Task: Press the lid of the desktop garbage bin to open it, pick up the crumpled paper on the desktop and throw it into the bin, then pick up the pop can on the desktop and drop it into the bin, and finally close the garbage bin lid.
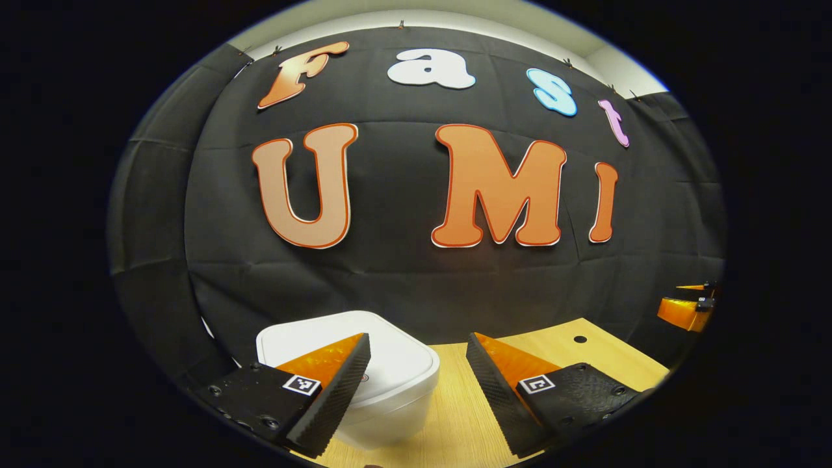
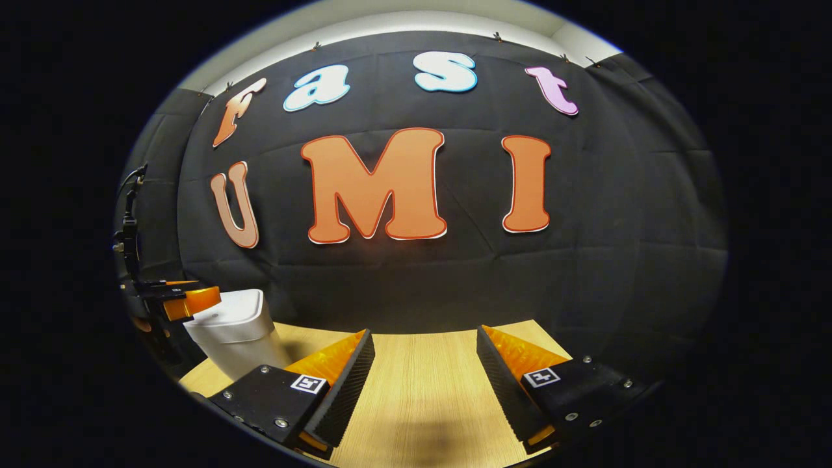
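In the left gripper view, the left gripper [image 1: 418,380] is nearest, low over the table [image 1: 455,416], and its fingers [image 1: 338,390] stand wide apart with nothing between them. Just beyond the fingers is the garbage bin [image 1: 390,396], a white bin with rounded corners that stands on the table. Its lid [image 1: 396,354] is closed and lies flat on top. One finger of the left gripper reaches over the near part of the lid; whether it touches the lid I cannot tell. The other finger is beside the bin, over bare wood. Beyond the bin, on the far part of the table, there is a small dark round hole [image 1: 580,339]. Far from the bin, at the edge of this view, part of the right gripper [image 1: 686,311] appears.

In the right gripper view, the right gripper [image 2: 426,380] is also low over the table [image 2: 422,403], well apart from the bin, and its fingers [image 2: 344,383] are opened wide and hold nothing. Farther off, the bin [image 2: 237,338] stands upright near the table edge with its lid down. The left gripper [image 2: 185,300] is at the bin's top. Behind the bin hangs the black cloth wall [image 2: 585,260].
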`<state>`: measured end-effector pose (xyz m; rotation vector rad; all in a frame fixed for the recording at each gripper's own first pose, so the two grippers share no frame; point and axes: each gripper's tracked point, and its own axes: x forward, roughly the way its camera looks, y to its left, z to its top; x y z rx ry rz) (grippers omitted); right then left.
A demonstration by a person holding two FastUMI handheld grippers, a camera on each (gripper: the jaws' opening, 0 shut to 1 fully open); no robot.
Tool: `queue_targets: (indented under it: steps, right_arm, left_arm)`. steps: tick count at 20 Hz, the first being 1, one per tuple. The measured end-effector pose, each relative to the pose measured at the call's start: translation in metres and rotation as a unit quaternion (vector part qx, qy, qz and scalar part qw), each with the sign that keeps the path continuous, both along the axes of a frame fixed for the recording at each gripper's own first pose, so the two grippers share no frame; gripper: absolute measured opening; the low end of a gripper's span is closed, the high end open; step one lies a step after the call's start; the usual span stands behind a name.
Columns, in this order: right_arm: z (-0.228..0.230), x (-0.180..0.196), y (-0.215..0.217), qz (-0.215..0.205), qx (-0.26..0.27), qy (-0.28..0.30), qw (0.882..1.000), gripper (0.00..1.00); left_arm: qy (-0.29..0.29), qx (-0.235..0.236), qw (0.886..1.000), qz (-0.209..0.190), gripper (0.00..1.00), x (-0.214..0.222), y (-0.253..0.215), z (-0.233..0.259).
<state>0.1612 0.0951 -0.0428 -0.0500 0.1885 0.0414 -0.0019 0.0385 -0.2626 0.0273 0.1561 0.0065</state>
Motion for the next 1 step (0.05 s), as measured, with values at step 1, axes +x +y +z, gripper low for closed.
queue_targets:
  steps: [1]
  right_arm:
    - [-0.0005, 0.0007, 0.0005, 0.001, 0.000, 0.001, 1.000, 1.00]
  left_arm:
    - [0.000, -0.002, 1.000, 0.001, 0.95, 0.0004, 0.0004, 0.0003]
